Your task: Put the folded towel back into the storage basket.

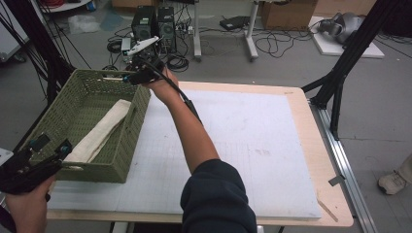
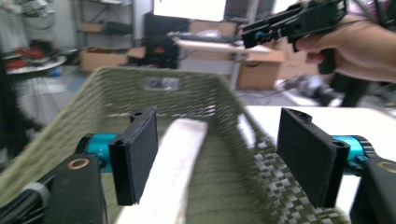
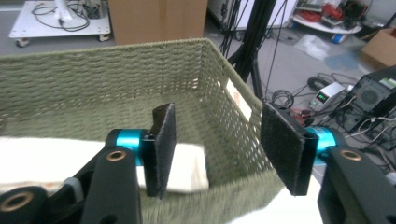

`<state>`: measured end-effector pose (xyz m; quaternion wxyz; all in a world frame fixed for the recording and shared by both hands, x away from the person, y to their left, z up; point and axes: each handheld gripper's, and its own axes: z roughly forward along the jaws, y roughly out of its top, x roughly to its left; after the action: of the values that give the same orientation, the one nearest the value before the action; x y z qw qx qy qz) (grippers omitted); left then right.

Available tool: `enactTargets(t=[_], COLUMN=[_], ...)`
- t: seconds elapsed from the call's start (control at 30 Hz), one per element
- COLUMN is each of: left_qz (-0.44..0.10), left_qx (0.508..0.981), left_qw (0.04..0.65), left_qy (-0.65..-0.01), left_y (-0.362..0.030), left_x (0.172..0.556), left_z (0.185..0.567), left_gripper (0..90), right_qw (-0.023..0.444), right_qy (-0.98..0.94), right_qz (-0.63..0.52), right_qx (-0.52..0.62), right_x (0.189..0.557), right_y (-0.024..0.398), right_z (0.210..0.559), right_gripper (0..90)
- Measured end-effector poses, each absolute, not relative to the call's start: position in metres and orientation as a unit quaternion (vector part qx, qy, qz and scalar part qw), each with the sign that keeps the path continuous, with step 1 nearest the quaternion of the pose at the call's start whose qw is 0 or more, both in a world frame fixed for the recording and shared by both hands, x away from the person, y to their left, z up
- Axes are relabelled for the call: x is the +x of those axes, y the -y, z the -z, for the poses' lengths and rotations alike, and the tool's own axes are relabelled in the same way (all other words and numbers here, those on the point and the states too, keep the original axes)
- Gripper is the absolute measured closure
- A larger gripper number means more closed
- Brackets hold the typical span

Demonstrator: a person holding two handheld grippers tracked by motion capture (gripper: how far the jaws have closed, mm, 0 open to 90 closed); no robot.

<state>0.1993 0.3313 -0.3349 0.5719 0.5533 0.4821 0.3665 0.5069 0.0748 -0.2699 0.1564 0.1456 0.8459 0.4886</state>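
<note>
A green woven basket [image 1: 141, 104] stands on the left part of the table, and a cream folded cloth [image 1: 99, 131] lies lengthwise inside it. My left gripper [image 1: 51, 144] hovers at the basket's near left corner. In the left gripper view its jaws [image 2: 219, 116] stand open, with the cloth [image 2: 173, 168] and the basket [image 2: 154, 81] beyond them and no pad touching either. My right gripper [image 1: 130, 77] is held over the basket's far right corner. Its jaws [image 3: 217, 112] are open above the basket wall [image 3: 93, 74], near the cloth's end [image 3: 60, 161].
A white mat [image 1: 243, 141] covers most of the wooden table [image 1: 330, 194], bare to the right of the basket. Black frame legs [image 1: 340, 73] stand at the table's right. Computers and cables [image 1: 155, 24] lie on the floor beyond.
</note>
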Motion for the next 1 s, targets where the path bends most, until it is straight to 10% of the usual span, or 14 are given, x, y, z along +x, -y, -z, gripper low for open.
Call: enactTargets(t=[0.27, 1.0], left_qz=[-0.323, -0.280], left_qx=[0.559, 0.643], left_qw=[0.603, 0.626], left_qy=[-0.469, -0.341], left_y=[-0.314, -0.218], left_x=[0.202, 0.218], left_z=[0.331, 0.336], left_gripper=[16.6, 17.9], right_qw=[0.153, 0.194], right_qy=[-0.841, -0.814], right_qz=[-0.490, -0.491], right_qx=[0.173, 0.242], right_x=[0.492, 0.410], right_y=[-0.019, 0.154], right_z=[0.258, 0.260], right_gripper=[23.4, 20.1])
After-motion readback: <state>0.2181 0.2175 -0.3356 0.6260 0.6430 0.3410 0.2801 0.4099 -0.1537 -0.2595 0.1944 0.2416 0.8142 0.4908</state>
